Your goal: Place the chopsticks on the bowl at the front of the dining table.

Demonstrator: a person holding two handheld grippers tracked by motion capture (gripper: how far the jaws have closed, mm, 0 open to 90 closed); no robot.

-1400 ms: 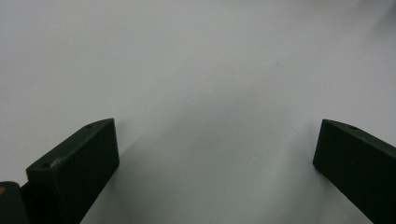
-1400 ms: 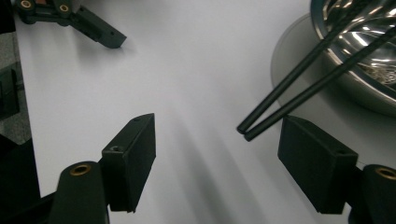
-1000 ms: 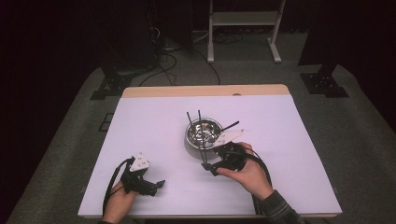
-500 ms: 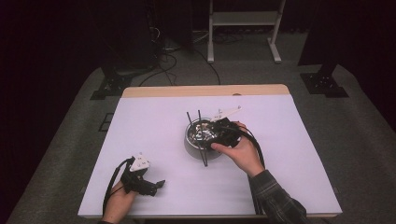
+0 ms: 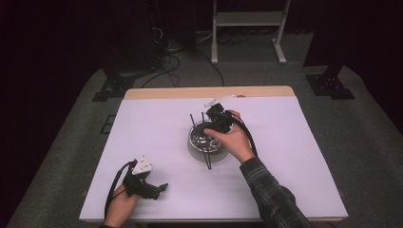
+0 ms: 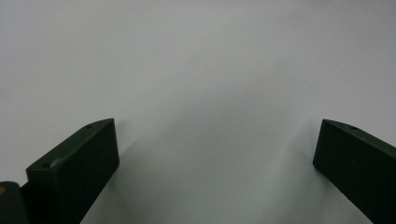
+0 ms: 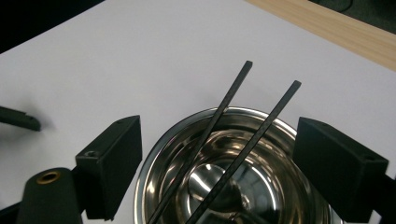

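With your right gripper (image 7: 217, 161) wide open and empty over the bowl (image 7: 187, 135), centre both chopsticks (image 7: 224, 116) between the jaws before you close, while your left gripper (image 5: 151, 190) rests open and empty.

Dark plaid sleeve (image 5: 275, 199) on the right forearm, black right gripper (image 7: 219, 154) with blocky matte jaws and a brass-ringed hole, black left gripper (image 5: 164, 186) topped by a grey three-cornered plate (image 5: 142, 166), black cable (image 5: 114, 187) looping off it
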